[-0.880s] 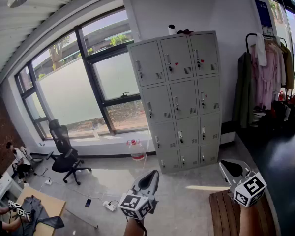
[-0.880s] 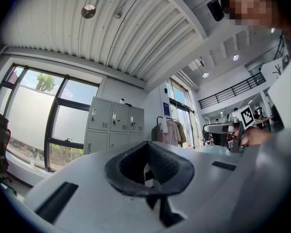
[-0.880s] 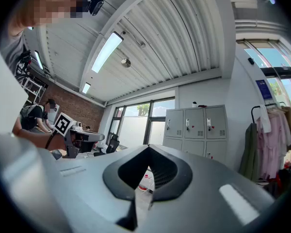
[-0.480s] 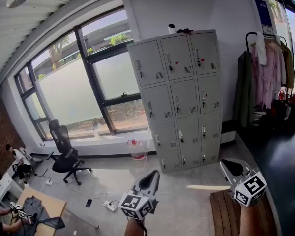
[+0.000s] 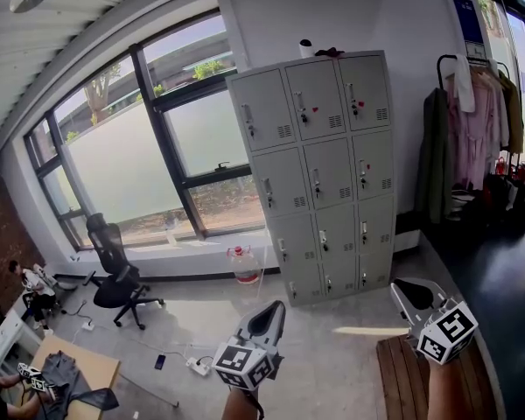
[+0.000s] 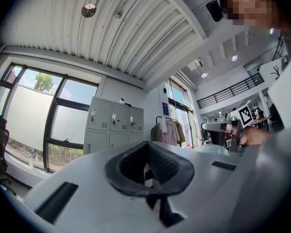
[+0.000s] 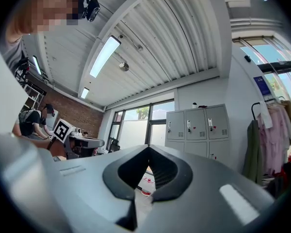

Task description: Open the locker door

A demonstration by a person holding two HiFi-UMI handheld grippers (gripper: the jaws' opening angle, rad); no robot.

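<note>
A grey metal locker with three columns of small doors stands against the white back wall, all doors closed, each with a small handle. It also shows far off in the left gripper view as the locker and in the right gripper view as the locker. My left gripper is held low at the centre, well short of the locker, jaws together and empty. My right gripper is low at the right, also shut with nothing in it.
A clothes rack with hanging garments stands right of the locker. A black office chair sits by the big window at left. A water jug, a power strip with cables and a wooden bench are on the floor.
The view has shifted slightly; the right gripper has moved a little up and right. Both grippers stay shut and empty.
</note>
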